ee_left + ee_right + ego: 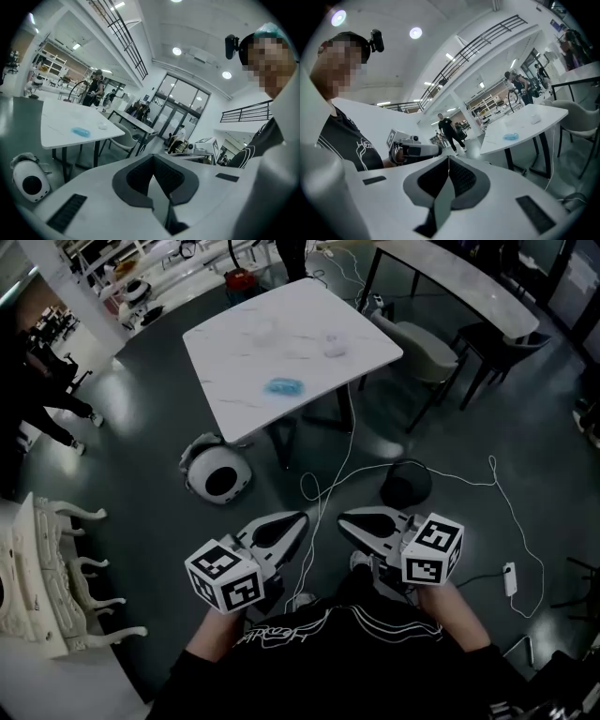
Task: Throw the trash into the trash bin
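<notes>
Right hand-held gripper (344, 519), closed and empty, faces table (281, 343) beyond white cable (320, 491).

Trash up top, bin below
We see blue trash (283, 386) and a white scrap (335, 345) on the table (234, 395); white trash bin (217, 474) on the floor.

Table (239, 357) white, faint grey veining; trash (283, 386) pale blue. Bin (217, 476) white, black opening. Floor (141, 427) dark grey.

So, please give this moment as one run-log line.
stage: before pickup | left hand-held gripper: shut, empty | right hand-held gripper: shut, empty | blue trash: on table
</notes>
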`<state>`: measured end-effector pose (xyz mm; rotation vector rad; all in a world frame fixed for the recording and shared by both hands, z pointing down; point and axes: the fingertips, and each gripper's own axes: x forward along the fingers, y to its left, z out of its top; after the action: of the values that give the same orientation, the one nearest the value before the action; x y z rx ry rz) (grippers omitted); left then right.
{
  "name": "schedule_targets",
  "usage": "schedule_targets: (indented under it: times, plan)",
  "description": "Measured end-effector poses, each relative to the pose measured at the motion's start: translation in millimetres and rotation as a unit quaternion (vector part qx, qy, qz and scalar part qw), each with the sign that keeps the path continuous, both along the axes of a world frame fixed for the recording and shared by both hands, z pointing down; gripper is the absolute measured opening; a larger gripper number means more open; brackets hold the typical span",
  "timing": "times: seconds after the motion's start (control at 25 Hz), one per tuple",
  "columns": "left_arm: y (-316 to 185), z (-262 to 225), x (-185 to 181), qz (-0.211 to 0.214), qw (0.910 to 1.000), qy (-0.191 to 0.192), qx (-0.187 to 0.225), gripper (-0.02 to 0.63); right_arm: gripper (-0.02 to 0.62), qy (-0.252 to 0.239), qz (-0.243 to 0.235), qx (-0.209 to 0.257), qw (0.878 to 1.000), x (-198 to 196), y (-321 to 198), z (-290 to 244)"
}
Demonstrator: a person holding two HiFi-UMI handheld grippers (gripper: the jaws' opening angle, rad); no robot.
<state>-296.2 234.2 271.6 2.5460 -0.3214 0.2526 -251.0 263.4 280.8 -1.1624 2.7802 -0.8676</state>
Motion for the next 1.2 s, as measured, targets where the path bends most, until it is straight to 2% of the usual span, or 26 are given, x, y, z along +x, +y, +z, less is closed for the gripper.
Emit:
schedule_targets:
  times: [0.24, 0.44, 0.76, 0.88, 1.04, 1.2]
  plan:
    - [-24, 14, 83, -0.011, 0.9997, -0.018, -0.013, 0.005, 0.032, -0.005, -0.026, -0.007, 1.0, 75, -17, 10]
    - [-40, 18, 121, -0.035, 0.999, -0.023, -0.019, 0.005, 0.032, 0.016, -0.047, -0.011, 0.999, 115, -28, 19]
    - [-78, 51, 112, -0.081, 0.9938, -0.038, -0.065, 0.005, 0.032, 0.019, -0.067, -0.021, 0.997, 128, -71, 36]
    - [-105, 63, 113, -0.086, 0.9926, -0.026, -0.082, 0.005, 0.032, 0.024, -0.066, -0.029, 0.997, 131, -95, 44]
    - [-144, 70, 114, -0.089, 0.9914, -0.012, -0.096, 0.005, 0.032, 0.064, -0.075, -0.019, 0.995, 128, -138, 42]
    - [-186, 77, 106, -0.084, 0.9911, -0.021, -0.1, 0.005, 0.032, 0.081, -0.084, -0.022, 0.993, 119, -193, 42]
